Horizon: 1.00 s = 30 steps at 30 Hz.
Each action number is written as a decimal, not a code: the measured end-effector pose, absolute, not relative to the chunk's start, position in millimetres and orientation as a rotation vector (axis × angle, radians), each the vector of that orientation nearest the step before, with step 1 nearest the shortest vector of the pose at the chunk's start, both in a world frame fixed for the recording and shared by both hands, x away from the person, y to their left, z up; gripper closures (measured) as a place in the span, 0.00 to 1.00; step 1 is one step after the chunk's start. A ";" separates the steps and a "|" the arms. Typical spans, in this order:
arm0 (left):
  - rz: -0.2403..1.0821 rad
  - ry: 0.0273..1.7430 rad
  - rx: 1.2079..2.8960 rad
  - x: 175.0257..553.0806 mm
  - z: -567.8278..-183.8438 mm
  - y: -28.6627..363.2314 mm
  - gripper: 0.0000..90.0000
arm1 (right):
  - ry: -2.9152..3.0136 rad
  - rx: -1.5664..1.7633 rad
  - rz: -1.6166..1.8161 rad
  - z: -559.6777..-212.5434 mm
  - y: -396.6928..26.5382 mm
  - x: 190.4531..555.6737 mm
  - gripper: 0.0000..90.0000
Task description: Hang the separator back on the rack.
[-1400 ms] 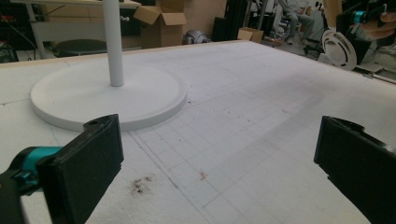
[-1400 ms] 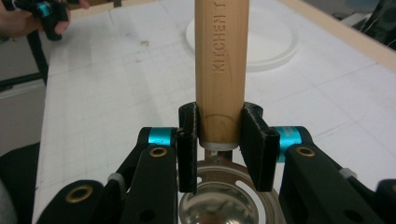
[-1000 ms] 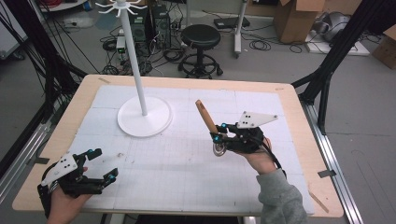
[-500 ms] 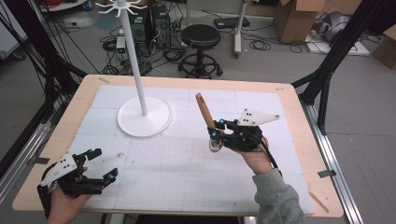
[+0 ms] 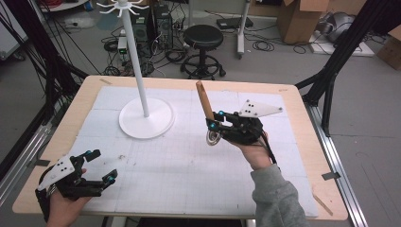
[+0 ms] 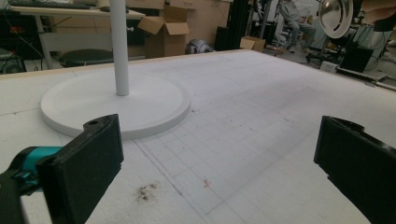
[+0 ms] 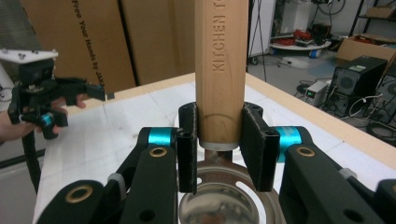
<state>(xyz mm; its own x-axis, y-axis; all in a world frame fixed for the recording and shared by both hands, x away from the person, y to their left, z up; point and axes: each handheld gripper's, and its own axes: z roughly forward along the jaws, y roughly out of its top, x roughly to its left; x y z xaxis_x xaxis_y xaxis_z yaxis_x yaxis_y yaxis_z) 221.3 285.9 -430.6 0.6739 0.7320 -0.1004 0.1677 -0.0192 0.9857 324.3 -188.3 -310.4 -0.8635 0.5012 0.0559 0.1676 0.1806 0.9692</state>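
Note:
My right gripper [image 5: 213, 126] is shut on the wooden handle [image 7: 220, 70] of a kitchen utensil, right where the handle meets its round metal head [image 7: 224, 200]. In the high view the handle [image 5: 204, 99] points up and slightly left above the white mat, and the metal head [image 5: 213, 139] hangs below the jaws. A white hook stand [image 5: 137, 66] rises from its round base [image 5: 145, 123] at the back left, with its base [image 6: 116, 105] close ahead in the left gripper view. My left gripper [image 5: 101, 165] rests open and empty at the front left corner, jaws [image 6: 224, 177] wide apart.
A white gridded mat [image 5: 189, 161] covers the wooden table [image 5: 302, 142]. The stand's hooks [image 5: 124, 7] spread high above the back edge. A black stool [image 5: 203, 38], cardboard boxes [image 5: 298, 19] and cables lie on the floor beyond the table.
My right gripper has lifted the utensil a little higher and slightly away from the person. The left gripper has stayed where it was.

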 end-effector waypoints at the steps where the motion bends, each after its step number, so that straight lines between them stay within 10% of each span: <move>1: 0.526 0.767 1.556 221.1 -430.5 285.8 0.02 | 2.184 0.635 1.735 -308.8 -187.4 325.1 0.77; 30: 0.530 0.767 1.563 218.2 -430.7 286.1 0.02 | 2.126 0.675 1.763 -275.6 -159.7 346.2 0.77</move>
